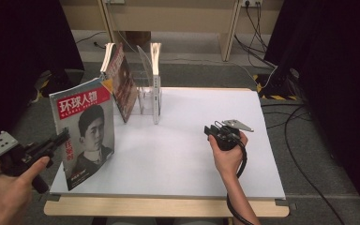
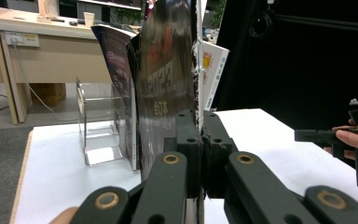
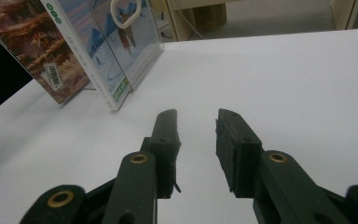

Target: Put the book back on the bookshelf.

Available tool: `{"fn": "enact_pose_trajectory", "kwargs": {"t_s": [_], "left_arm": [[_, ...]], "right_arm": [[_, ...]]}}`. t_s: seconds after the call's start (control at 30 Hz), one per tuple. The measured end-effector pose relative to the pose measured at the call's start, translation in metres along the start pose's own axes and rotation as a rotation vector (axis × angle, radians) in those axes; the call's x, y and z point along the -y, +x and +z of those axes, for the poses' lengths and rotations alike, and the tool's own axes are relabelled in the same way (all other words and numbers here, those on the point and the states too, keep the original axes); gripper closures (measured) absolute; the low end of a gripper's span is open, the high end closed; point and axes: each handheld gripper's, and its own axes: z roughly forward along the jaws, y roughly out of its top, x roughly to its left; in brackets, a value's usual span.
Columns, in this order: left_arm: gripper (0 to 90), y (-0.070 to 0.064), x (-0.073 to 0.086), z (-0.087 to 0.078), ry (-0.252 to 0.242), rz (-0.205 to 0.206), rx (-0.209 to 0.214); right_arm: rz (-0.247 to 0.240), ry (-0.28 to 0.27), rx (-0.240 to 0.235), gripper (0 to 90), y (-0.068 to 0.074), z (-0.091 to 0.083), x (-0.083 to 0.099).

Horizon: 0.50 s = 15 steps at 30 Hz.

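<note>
A: While the left gripper [image 1: 60,138] clamps the magazine [image 1: 85,131] upright at the table's [image 1: 178,159] left edge, what of the right gripper [image 1: 214,130]?
B: Jaws parted, holding nothing

Magazine [image 1: 85,133] with red title band bearing white Chinese characters and a black-and-white portrait on the cover. Held upright, lower corner near the front-left part of the white table [image 1: 187,159], cover facing the camera of the high view and tilted slightly. Pinched along its left edge by the closed jaws of the left gripper [image 1: 62,137]. Seen edge-on in the left gripper view [image 2: 168,84], dark back cover with yellow print, spine rising from between the jaws.
</note>
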Motion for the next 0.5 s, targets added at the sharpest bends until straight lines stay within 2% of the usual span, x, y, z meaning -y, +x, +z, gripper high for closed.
{"fn": "enact_pose_trajectory", "kwargs": {"t_s": [0.23, 0.5], "left_arm": [[87.2, 0.008, -0.003, -0.010, -0.012, -0.007, -0.030], [87.2, 0.015, -0.005, -0.012, -0.018, -0.010, -0.056]], "right_arm": [[0.010, 0.004, 0.011, 68.2, -0.004, -0.001, 0.005], [0.016, 0.011, 0.022, 68.1, -0.010, -0.002, 0.012]]}}
